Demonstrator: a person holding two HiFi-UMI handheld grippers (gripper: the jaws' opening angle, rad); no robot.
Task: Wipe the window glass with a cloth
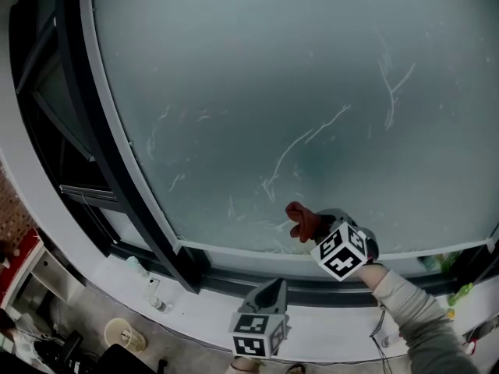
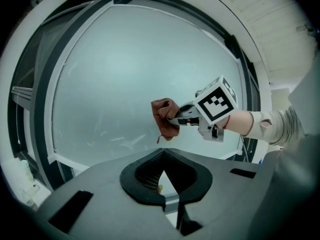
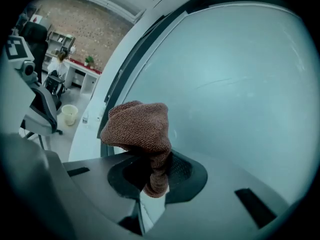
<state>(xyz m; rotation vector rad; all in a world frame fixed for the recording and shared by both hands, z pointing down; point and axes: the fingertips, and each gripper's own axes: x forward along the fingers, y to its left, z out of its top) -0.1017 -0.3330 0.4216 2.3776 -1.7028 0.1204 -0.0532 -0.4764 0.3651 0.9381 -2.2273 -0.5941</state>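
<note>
Cloth (image 3: 137,129), bunched, is clamped by the right tool (image 3: 152,170) near the window glass (image 1: 273,92); the left tool (image 2: 162,173) is closed, empty.

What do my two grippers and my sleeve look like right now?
The left gripper and the right gripper both have smooth grey bodies, dark and mesh-textured round the jaws. Each carries a white cube printed with black square markers. The right arm wears a light beige long sleeve.
</note>
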